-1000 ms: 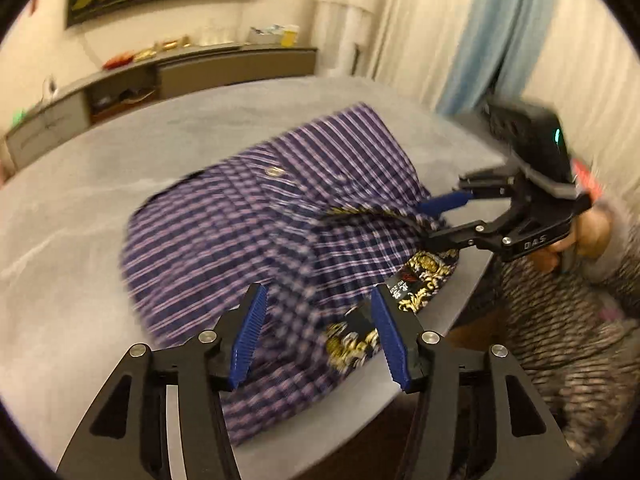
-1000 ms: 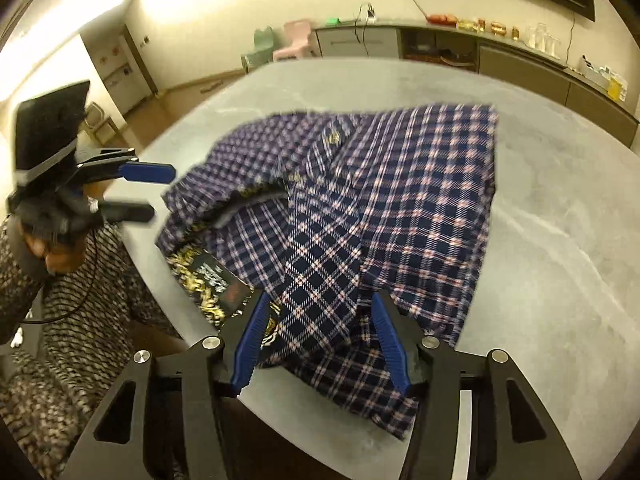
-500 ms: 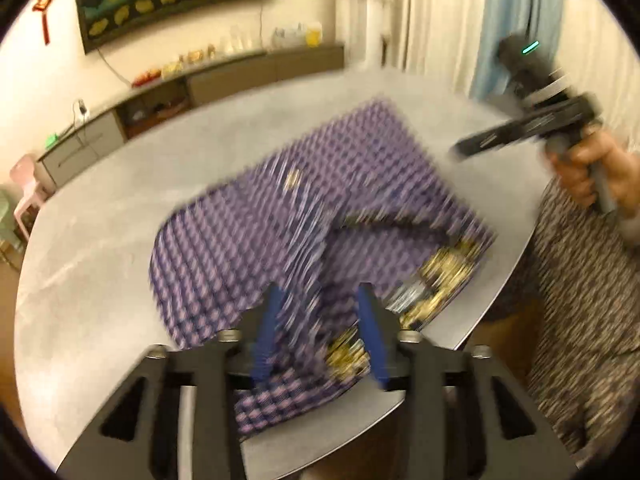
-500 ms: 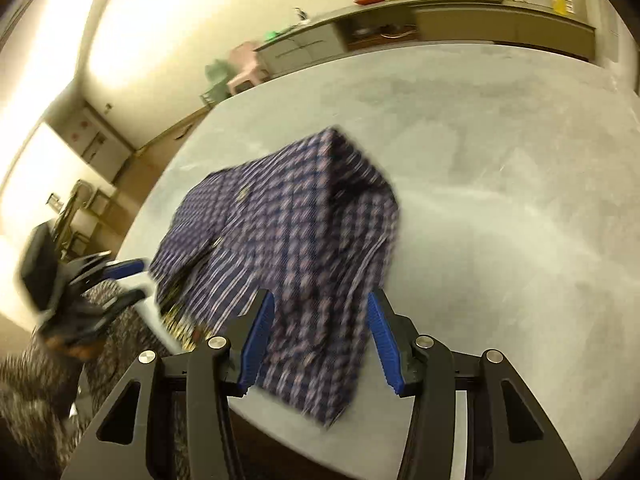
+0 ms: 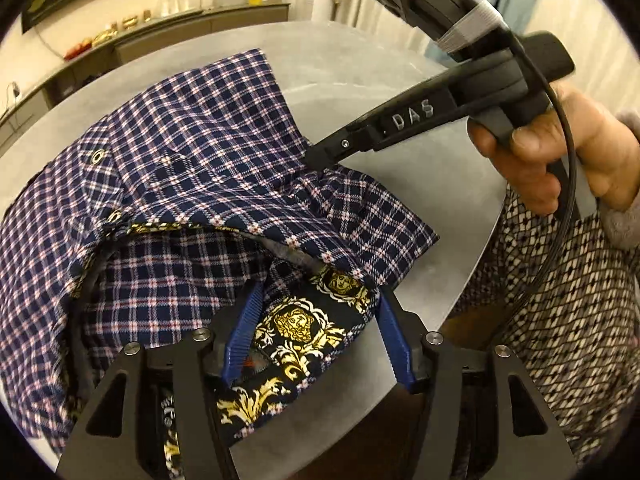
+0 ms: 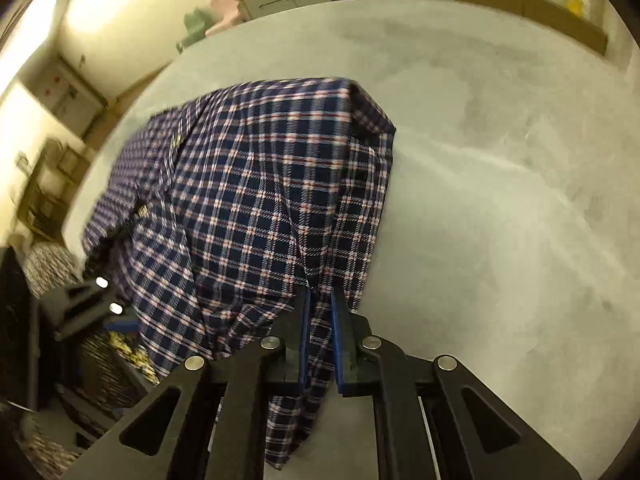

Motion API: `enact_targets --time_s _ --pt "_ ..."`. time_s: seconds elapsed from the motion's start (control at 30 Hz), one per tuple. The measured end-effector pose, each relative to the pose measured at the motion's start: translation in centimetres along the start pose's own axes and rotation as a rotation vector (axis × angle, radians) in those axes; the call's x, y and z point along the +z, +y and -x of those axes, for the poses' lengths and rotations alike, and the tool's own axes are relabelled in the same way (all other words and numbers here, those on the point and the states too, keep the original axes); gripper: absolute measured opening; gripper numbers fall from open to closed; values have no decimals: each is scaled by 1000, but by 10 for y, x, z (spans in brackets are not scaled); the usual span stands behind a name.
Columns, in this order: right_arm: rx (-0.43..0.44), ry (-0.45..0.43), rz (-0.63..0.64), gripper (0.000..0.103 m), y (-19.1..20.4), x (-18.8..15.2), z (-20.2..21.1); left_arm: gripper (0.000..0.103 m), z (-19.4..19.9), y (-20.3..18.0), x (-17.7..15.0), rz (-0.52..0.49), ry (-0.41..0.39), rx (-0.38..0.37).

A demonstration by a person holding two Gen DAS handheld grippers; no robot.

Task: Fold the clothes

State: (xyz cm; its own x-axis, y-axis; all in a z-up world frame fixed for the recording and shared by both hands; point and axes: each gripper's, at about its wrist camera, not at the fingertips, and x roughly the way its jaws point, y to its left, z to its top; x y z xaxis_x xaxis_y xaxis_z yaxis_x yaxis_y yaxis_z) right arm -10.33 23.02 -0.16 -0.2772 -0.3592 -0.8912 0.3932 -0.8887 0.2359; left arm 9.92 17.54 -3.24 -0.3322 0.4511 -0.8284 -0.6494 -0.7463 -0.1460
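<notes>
Fingers [image 6: 338,340] of the right gripper [image 6: 320,300] have just closed on the plaid shirt [image 6: 256,200]; left ones spread.

One readable marking: raised lettering on a gripper arm.

In the left wrist view, the letters "DAS" [image 5: 412,115] stand in pale raised capitals on the black arm of the right gripper [image 5: 320,156], just ahead of the hand [image 5: 560,152] that holds it. The dark lining of the shirt [image 5: 304,324] carries gold ornamental medallions, which are figures and not letters. A patch of the lining low at the left edge bears small white marks, too small and hidden to read. The right wrist view shows no legible text.
</notes>
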Motion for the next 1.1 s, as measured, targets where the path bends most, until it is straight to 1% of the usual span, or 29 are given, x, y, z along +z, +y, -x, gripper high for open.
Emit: enact_targets --time_s 0.07,0.1,0.13,0.17,0.2,0.27,0.3,0.33,0.37,0.4,0.43,0.47,0.5,0.57,0.6,0.67,0.7,0.73,0.77,0.87,0.9,0.93,0.97,1.03,1.07,1.1 --pt "-56 -11 49 12 10 1 6 60 19 0 -1 18 -8 -37" --pt "-112 -66 77 16 15 3 20 60 34 2 -2 19 -18 -70" --pt "-121 -119 83 16 18 5 36 60 52 5 -3 19 -32 -117" --pt "-129 -173 90 19 21 7 52 60 74 11 -4 17 -59 -169" --pt "-137 -225 97 23 24 10 67 60 95 21 -4 15 -96 -192" --pt "-103 -284 99 29 29 20 85 61 130 45 0 17 -176 -177" --pt "-90 -288 107 30 33 30 86 61 145 64 5 33 -214 -155" --pt "-78 -292 115 30 38 40 86 61 151 89 14 70 -240 -118" --pt "-67 -282 126 30 41 51 76 61 150 114 22 113 -250 -78" --pt "-56 -272 137 30 44 61 66 61 145 143 31 163 -257 -19" --pt "-46 -262 148 29 48 72 57 59 136 167 40 200 -253 36" --pt "-46 -245 152 29 50 80 43 59 123 188 48 222 -232 70" --pt "-57 -217 158 29 52 89 24 59 107 201 54 230 -200 75" --pt "-87 -198 168 29 52 92 0 57 76 223 61 236 -130 83" --pt "-113 -165 172 29 46 90 -15 52 60 223 60 223 -85 80" --pt "-100 -68 156 28 31 78 -36 50 32 223 52 205 10 46" --pt "-106 -79 181 27 31 75 -33 50 25 218 44 180 11 43" --pt "-112 -89 207 27 31 72 -31 50 27 213 39 144 -28 60" --pt "-128 -86 233 27 34 72 -29 50 30 210 36 125 -34 73" --pt "-131 -96 244 27 35 79 -26 50 38 206 41 114 7 83" --pt "-117 -82 234 27 33 83 -24 46 44 207 44 116 17 78" --pt "-102 -67 221 27 30 85 -23 40 54 212 45 127 1 68" --pt "-96 -59 205 27 28 88 -18 40 66 218 45 131 -39 50" --pt "-113 -135 203 27 35 95 6 40 95 221 44 124 -127 10" --pt "-96 -175 220 29 45 100 15 40 104 220 45 121 -148 -14" --pt "-79 -212 237 29 54 105 24 40 101 219 45 119 -136 -29"
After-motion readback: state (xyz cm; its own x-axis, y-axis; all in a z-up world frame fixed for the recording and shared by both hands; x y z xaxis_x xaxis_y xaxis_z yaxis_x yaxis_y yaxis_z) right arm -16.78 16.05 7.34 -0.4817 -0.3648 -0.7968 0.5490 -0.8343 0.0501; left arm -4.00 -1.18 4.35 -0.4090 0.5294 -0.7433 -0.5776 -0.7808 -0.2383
